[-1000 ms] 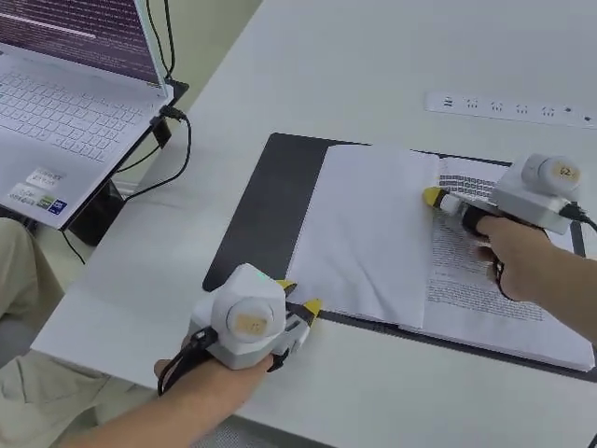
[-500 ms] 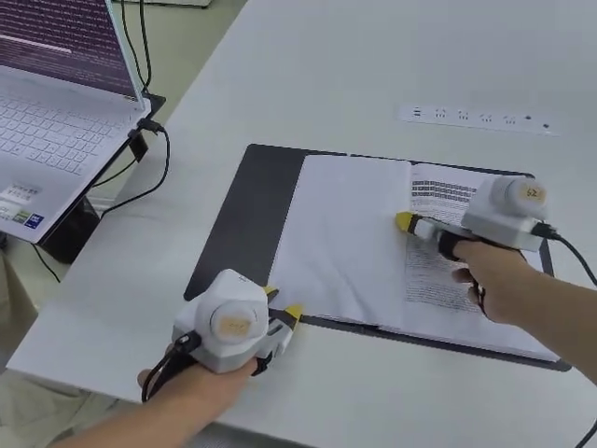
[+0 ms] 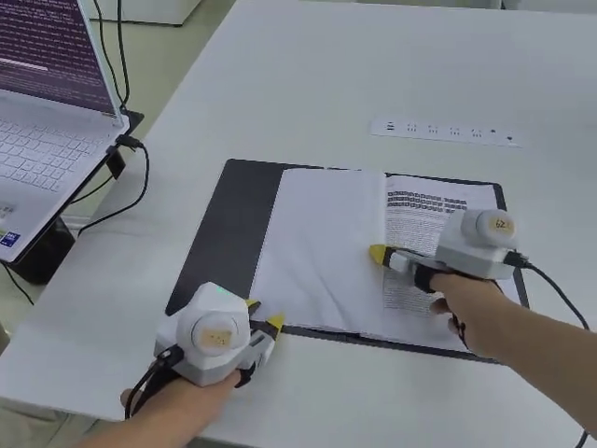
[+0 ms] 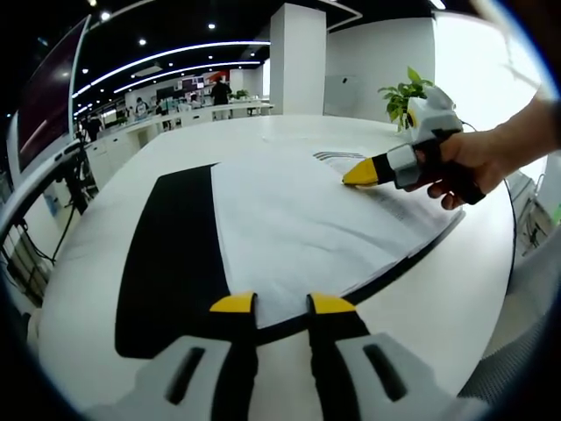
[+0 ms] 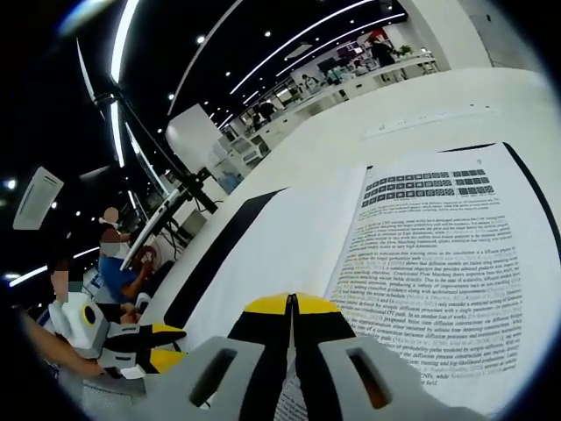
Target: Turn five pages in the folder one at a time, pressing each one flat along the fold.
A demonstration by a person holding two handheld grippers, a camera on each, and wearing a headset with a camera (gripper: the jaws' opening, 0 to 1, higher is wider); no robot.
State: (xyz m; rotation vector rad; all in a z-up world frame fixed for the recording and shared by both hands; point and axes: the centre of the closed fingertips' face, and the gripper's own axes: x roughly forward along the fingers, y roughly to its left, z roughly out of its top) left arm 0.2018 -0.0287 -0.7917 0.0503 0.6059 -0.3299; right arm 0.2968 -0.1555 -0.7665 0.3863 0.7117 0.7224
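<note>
A black folder (image 3: pixel 219 233) lies open on the white table. Blank white turned pages (image 3: pixel 317 243) lie on its left half, and a printed page (image 3: pixel 438 210) on its right half. My right gripper (image 3: pixel 378 254) is shut, and its yellow tips rest on the paper at the fold, about halfway down. The right gripper view looks over its shut tips (image 5: pixel 291 304) at the printed page (image 5: pixel 421 254). My left gripper (image 3: pixel 263 324) is open at the folder's near edge. Its tips (image 4: pixel 280 304) sit just above the bottom edge of the white pages (image 4: pixel 289 228), with nothing held.
An open laptop (image 3: pixel 47 121) stands at the far left with a black cable (image 3: pixel 121 182) running toward the folder. A white power strip (image 3: pixel 448 131) lies beyond the folder. The table's near edge (image 3: pixel 84 392) runs just behind my left gripper.
The camera has shifted. My right gripper has slid along the fold toward me, from beside the printed table block to mid-page. The left gripper stays at the folder's near edge.
</note>
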